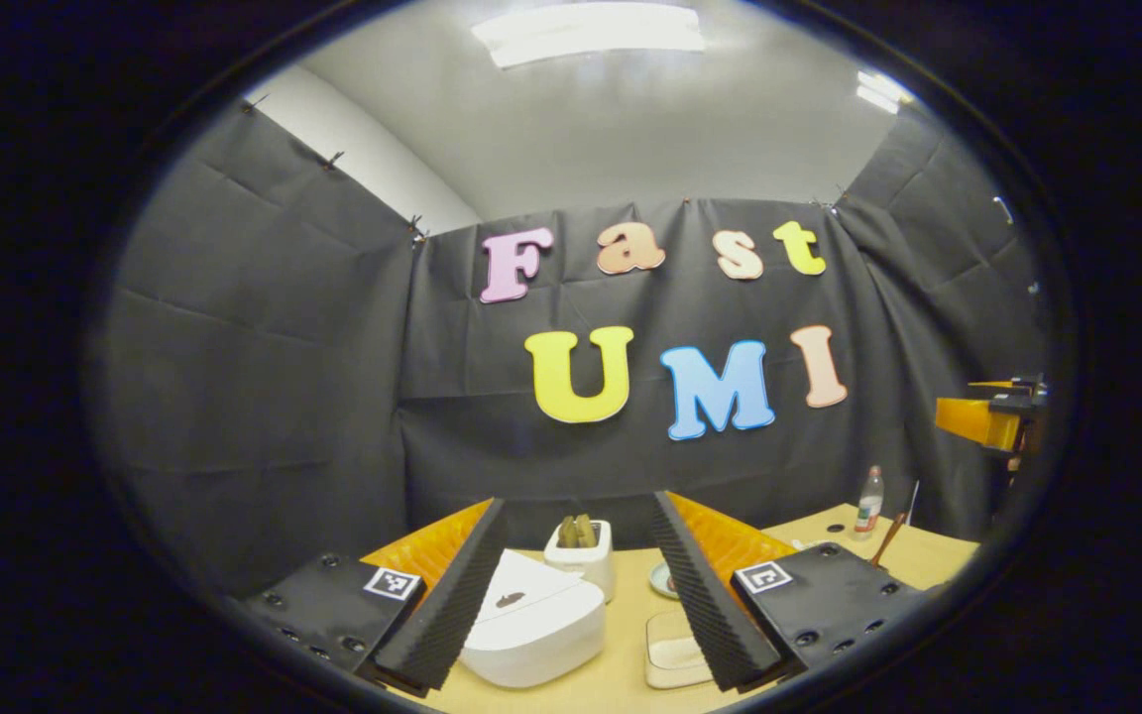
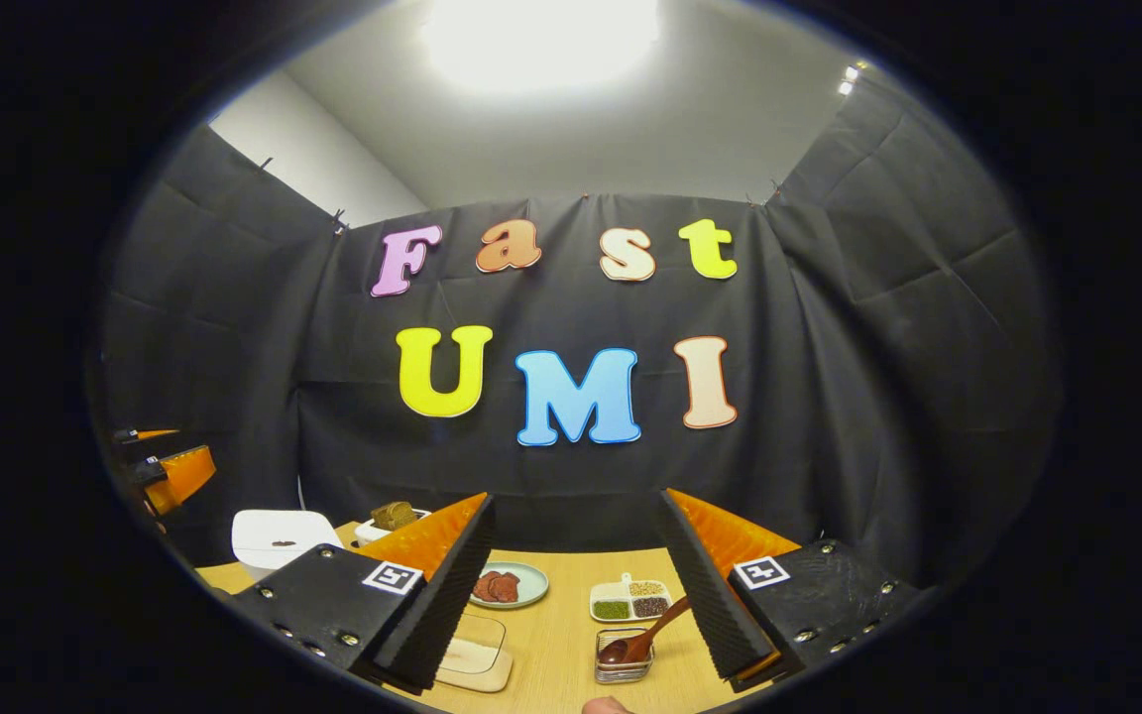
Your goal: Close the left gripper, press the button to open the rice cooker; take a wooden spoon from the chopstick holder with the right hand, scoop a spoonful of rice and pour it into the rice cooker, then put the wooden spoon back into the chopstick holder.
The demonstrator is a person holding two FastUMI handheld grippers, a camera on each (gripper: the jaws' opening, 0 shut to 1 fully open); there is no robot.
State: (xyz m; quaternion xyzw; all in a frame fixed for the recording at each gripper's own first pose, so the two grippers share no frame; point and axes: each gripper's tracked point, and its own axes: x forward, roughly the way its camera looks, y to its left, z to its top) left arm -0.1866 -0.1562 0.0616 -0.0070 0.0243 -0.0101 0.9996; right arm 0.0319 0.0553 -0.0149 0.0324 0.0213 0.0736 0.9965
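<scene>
**Shut left first, then press**

Your left hand-held gripper (image 1: 576, 595) is spread open above the shut rice cooker (image 1: 531, 620); close jaws fully w/ tips over lid button (image 1: 511, 599). Right hand-held gripper (image 2: 571, 595) open, empty; wooden spoon (image 2: 642, 635) sits in clear holder (image 2: 623, 656) on counter (image 2: 556, 645).

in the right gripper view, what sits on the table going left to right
white rice cooker → white holder with brown items → plate of reddish slices → wooden spoon in a clear container, with the divided dish of grains just behind it.
</scene>
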